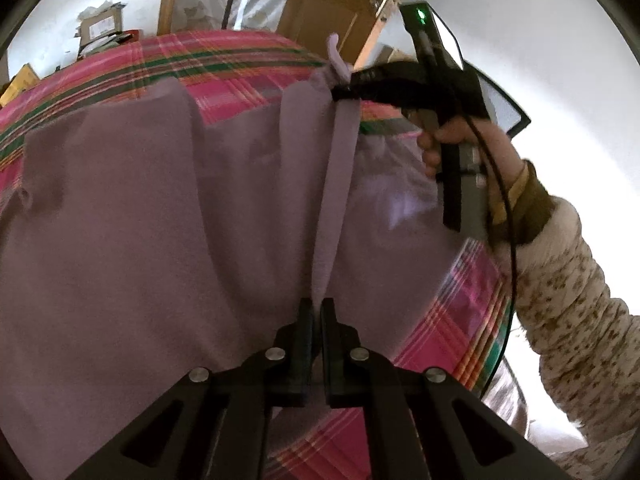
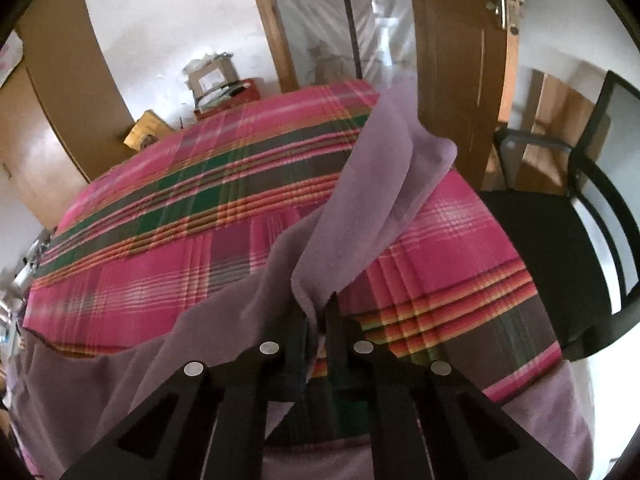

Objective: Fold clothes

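A lilac garment [image 1: 140, 220] lies spread over a table covered with a pink plaid cloth [image 1: 240, 76]. My left gripper [image 1: 318, 308] is shut on a raised fold of the garment at the near edge. That fold runs as a taut strip away to my right gripper [image 1: 340, 94], which is shut on its far end. A hand [image 1: 448, 140] in a speckled sleeve holds this gripper. In the right wrist view, my right gripper [image 2: 320, 312] pinches the lilac garment [image 2: 360, 200], which rises in a loose flap above the plaid cloth [image 2: 180, 220].
A black chair [image 2: 560, 248] stands close to the table's right side. A wooden door [image 2: 452, 60] and a doorway lie beyond the far edge. Boxes and clutter [image 2: 216, 80] sit against the wall behind the table at the left.
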The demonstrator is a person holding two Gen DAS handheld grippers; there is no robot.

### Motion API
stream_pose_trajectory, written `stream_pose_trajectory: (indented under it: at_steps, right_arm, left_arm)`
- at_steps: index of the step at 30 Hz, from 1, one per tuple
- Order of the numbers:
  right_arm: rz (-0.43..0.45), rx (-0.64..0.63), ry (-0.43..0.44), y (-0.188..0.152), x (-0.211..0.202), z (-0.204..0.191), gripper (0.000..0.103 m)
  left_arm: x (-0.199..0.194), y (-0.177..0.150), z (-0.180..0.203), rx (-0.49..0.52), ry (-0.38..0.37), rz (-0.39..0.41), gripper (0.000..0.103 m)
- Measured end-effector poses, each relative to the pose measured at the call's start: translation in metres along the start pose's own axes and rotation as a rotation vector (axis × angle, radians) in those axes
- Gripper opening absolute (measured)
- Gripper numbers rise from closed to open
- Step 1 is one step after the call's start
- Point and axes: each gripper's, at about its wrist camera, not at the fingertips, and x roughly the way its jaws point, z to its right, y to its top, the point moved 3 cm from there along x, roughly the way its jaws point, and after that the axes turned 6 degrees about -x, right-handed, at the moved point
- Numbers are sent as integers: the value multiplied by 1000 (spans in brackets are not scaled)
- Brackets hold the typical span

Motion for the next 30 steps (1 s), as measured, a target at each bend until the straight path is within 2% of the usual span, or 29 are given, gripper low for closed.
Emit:
stream_pose_trajectory:
  at_steps: [9,14,20,24,30]
  right_arm:
    - [110,58,12,-1,-34,13,7]
    - [197,88,20,1,-58,21,7]
    - [308,87,-6,4,-95,22,7]
    - [364,83,-32,2,-120,26,7]
    - [416,80,-66,-14,-147,33,7]
  left_arm:
    - [-15,6,0,-34,-4,74,3]
    - [-31,17,2,-65,4,159,3]
    - [-55,26,11,-49,13,266,3]
    - [-66,28,17,-42,12,300,3]
    - [-68,25,23,-20,18,308,3]
